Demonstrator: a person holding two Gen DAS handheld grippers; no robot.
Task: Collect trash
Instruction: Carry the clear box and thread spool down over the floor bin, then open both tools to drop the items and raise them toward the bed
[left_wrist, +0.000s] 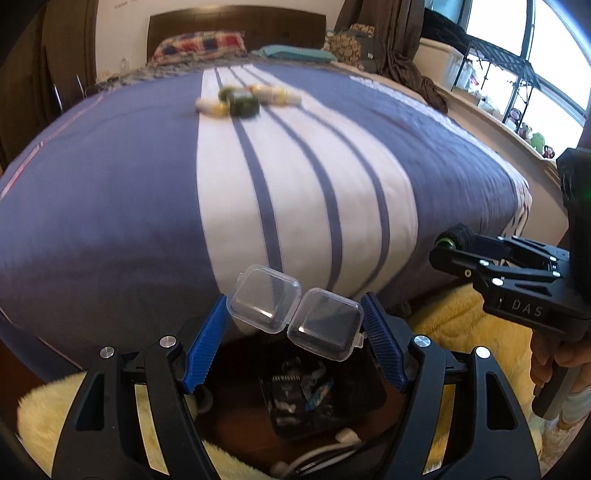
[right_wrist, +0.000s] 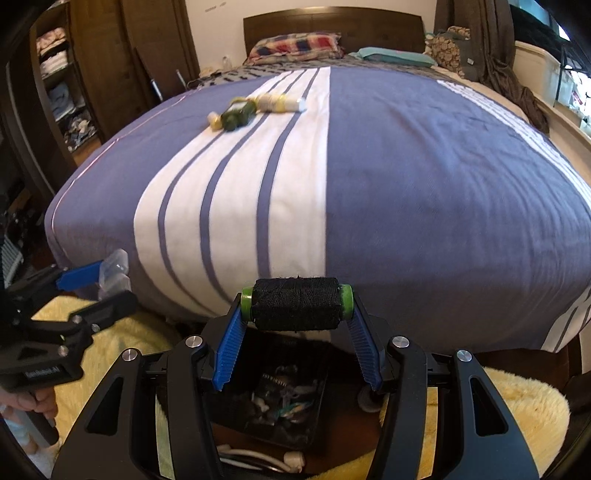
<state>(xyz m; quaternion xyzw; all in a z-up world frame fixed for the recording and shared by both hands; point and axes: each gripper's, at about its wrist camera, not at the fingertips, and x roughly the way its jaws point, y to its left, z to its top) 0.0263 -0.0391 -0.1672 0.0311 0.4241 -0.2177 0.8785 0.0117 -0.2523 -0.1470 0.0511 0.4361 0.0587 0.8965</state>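
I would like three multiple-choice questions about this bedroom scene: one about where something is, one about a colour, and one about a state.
1. Where does the dark bin with scraps stand?
A. on the bed
B. on the floor below the grippers, at the foot of the bed
C. on the window sill

2. What colour is the thread on the spool?
A. black
B. red
C. white

3. In what state is the clear plastic box?
A. closed
C. crushed flat
B. open, its two halves spread apart

Answers: 1 B, it shows beneath both grippers beside the yellow rug. 2 A, black thread between green ends, gripped by the right gripper. 3 B, both halves lie side by side between the pads of the left gripper.
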